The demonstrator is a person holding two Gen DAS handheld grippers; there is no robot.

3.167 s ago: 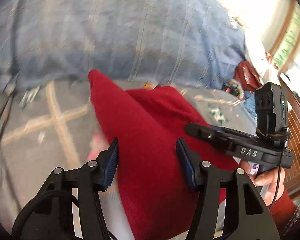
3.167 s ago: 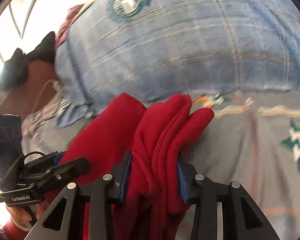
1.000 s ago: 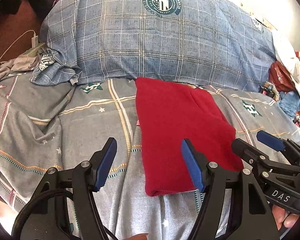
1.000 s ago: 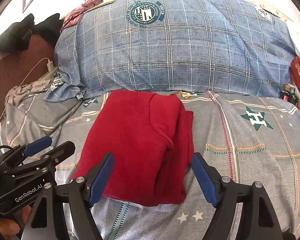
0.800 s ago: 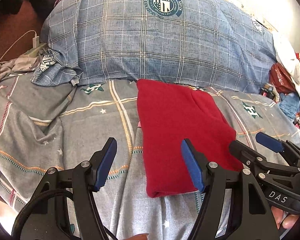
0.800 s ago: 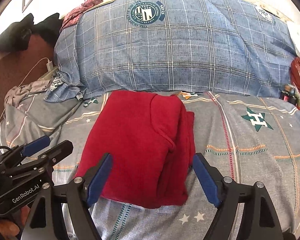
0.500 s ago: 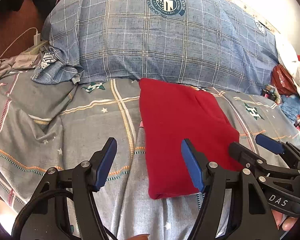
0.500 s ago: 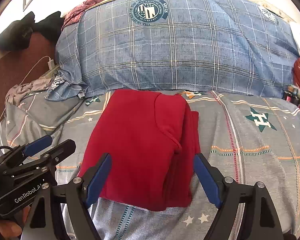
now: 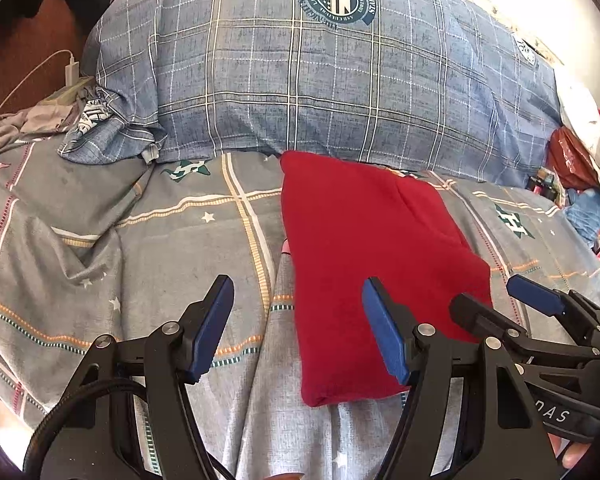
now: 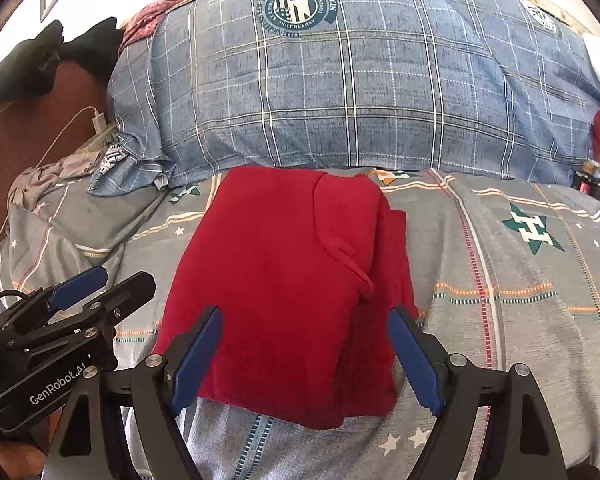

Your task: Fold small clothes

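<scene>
A red garment (image 9: 364, 248) lies folded into a rectangle on the grey patterned bedsheet (image 9: 160, 248); it also shows in the right wrist view (image 10: 284, 280). My left gripper (image 9: 298, 320) is open and empty, held above the garment's near left edge. My right gripper (image 10: 306, 344) is open and empty, held above the garment's near end. Each gripper shows in the other's view: the right one (image 9: 512, 308) and the left one (image 10: 100, 284), both open.
A big blue plaid pillow (image 9: 320, 80) lies behind the garment. Crumpled grey cloth (image 10: 48, 176) and a white charger with cable (image 9: 70, 68) lie far left. Red bags and clutter (image 9: 568, 160) sit at the right edge of the bed.
About three seconds ago both grippers held the red garment in the air. It now lies folded on the sheet and both grippers have let go and drawn back. Little has moved in the last second.
</scene>
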